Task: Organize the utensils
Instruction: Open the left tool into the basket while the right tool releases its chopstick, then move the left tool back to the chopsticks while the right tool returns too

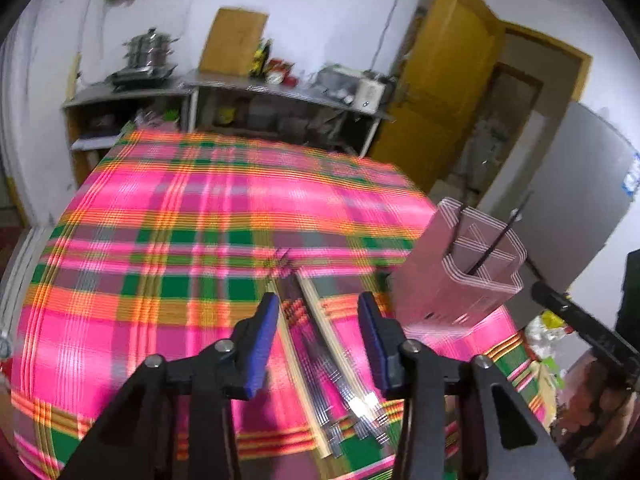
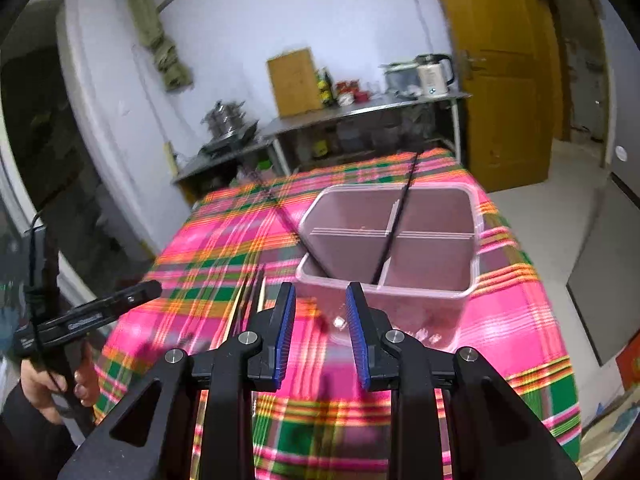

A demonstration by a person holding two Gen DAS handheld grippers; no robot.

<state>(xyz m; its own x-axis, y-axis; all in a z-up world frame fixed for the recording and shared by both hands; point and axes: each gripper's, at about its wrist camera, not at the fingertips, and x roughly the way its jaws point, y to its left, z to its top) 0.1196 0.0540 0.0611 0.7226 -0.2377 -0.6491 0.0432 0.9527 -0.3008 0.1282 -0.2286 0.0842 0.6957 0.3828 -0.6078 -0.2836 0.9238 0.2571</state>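
A pink, green and orange plaid cloth (image 2: 516, 320) covers the whole counter and serves as the landmark here. Near the cloth's right edge stands a pale pink utensil holder (image 2: 384, 308), upright and split by inner walls into four compartments. One thin black chopstick (image 2: 394, 232) leans in the holder, its lower end in a near compartment and its upper end tilted past the rim toward the far side of the cloth. Left of the holder, flat on the cloth, lies a loose bundle of utensils (image 1: 320, 344): pale wooden chopsticks and shiny metal ones, blurred by motion. The left tool (image 1: 318, 332) hovers above that bundle, fingers spread, holding nothing. The right tool (image 2: 320, 332) hangs just before the holder, fingers apart and empty.
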